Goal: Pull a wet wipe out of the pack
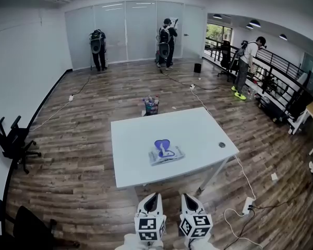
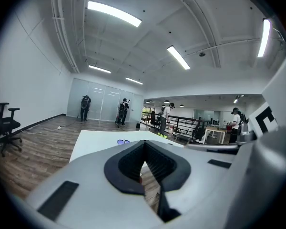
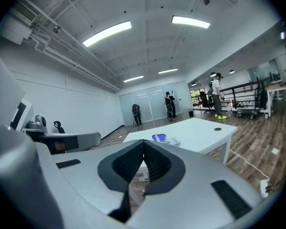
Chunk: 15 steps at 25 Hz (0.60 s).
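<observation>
Short of the table (image 1: 135, 139), left gripper (image 1: 152, 197) and right gripper (image 1: 188, 197) sit side by side, aimed forward, jaws closed (nothing between); pack (image 1: 166, 153) well apart.

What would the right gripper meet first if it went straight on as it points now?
Likely the white table: the shut right gripper aims at its near edge, the wet wipe pack just right of that line. Height is unclear.
</observation>
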Each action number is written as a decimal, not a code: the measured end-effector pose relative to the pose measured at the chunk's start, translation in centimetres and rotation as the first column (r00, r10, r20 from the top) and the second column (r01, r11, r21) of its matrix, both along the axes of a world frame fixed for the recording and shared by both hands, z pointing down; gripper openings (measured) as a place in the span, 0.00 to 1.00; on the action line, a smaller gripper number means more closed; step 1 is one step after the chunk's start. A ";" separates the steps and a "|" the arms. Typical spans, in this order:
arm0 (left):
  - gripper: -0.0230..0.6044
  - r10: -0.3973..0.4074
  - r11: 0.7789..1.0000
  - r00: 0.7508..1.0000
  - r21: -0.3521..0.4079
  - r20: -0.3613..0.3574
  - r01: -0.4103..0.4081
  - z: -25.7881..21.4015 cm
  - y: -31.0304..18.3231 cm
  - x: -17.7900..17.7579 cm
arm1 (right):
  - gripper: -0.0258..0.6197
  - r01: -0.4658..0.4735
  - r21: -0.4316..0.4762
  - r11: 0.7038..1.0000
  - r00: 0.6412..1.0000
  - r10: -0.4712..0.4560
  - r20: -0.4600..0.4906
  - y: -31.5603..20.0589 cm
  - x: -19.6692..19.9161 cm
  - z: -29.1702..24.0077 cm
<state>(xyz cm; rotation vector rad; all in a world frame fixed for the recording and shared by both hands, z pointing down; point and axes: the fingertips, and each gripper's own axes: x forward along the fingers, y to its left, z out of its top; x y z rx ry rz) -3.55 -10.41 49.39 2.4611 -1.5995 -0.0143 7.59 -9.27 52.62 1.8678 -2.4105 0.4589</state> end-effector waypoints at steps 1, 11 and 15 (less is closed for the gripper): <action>0.05 0.000 1.000 1.000 -0.002 -0.002 0.000 0.1 -0.4 0.0 | 0.05 -0.001 -0.001 1.000 1.000 0.001 -0.002 -0.3 0.1 0.1; 0.05 0.010 1.000 1.000 -0.011 -0.011 -0.010 0.4 -3.5 0.4 | 0.05 -0.009 -0.013 1.000 1.000 0.008 -0.014 -3.0 0.4 0.2; 0.05 0.020 1.000 1.000 -0.012 -0.008 -0.020 0.3 -4.1 0.7 | 0.05 -0.017 -0.019 1.000 1.000 0.016 -0.014 -3.7 0.7 0.2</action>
